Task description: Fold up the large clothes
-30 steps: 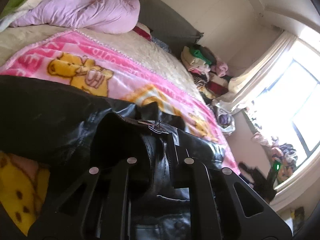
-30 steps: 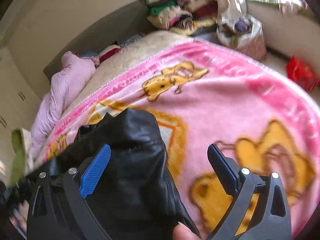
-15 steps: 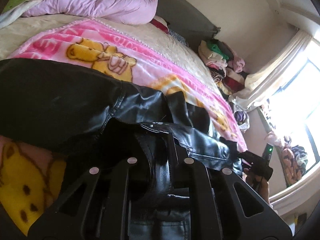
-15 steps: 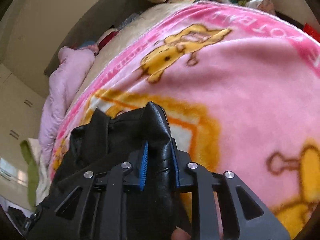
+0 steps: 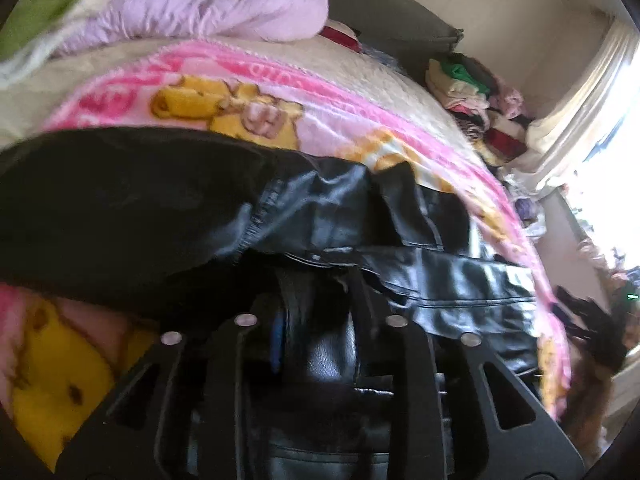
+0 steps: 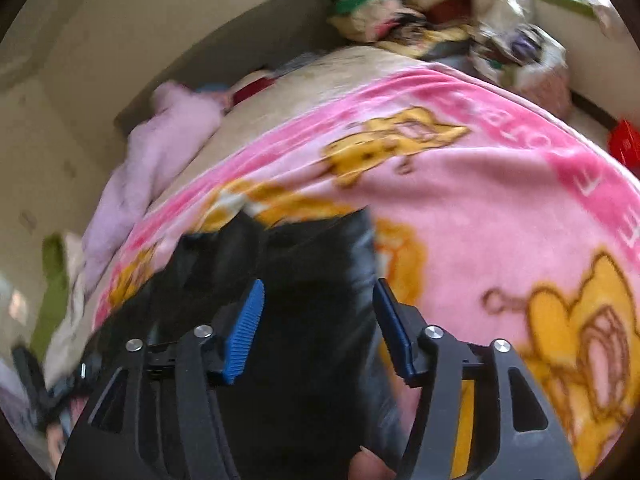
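Note:
A black leather jacket [image 5: 168,208] lies spread on a pink cartoon-bear blanket [image 5: 256,80] on the bed. My left gripper [image 5: 316,316] is shut on a bunched fold of the jacket near its collar. In the right wrist view the jacket [image 6: 304,264] lies under and between the blue-padded fingers. My right gripper [image 6: 318,312] is open, its jaws well apart over the jacket's edge. The right gripper also shows dimly at the right edge of the left wrist view [image 5: 592,320].
A lilac quilt [image 5: 224,4] is piled at the head of the bed, seen also in the right wrist view [image 6: 160,148]. Stacked clothes [image 5: 472,92] sit past the bed's far corner by the curtained window [image 5: 592,92]. A red object [image 6: 624,144] lies on the floor.
My right gripper shut on the jacket's edge half a second ago and has now opened again. My left gripper stayed shut on the jacket, which has been drawn out wider across the blanket.

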A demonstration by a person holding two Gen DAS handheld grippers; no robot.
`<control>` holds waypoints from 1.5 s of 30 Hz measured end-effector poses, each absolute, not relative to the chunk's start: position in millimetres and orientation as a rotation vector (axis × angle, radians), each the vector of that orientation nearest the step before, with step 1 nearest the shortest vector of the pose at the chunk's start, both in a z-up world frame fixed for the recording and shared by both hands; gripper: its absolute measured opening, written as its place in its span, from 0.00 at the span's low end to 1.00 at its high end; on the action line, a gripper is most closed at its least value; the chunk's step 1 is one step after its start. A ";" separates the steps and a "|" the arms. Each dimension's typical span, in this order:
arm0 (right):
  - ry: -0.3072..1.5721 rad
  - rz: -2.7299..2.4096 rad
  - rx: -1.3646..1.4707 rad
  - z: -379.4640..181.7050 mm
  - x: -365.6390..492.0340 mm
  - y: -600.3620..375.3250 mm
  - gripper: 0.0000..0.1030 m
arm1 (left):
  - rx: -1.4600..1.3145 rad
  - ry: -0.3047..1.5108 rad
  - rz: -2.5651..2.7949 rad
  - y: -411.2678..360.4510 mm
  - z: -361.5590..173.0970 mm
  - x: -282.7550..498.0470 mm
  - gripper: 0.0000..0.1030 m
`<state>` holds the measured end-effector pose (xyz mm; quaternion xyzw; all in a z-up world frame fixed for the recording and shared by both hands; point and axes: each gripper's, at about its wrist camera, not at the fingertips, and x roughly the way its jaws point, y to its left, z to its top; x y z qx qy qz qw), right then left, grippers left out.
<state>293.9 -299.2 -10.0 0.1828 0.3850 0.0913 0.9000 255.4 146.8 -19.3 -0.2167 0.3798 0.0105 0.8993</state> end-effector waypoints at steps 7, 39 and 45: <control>0.874 0.319 0.217 -20.6 257.8 -236.5 0.58 | -0.359 0.684 0.087 148.1 15.4 233.5 0.25; 0.836 0.275 0.262 -10.9 197.2 -203.5 0.96 | -0.284 0.858 0.007 102.1 -0.1 237.5 0.91; 0.783 0.289 0.271 6.6 181.6 -190.7 0.96 | -0.233 0.836 0.012 98.9 9.8 220.8 0.91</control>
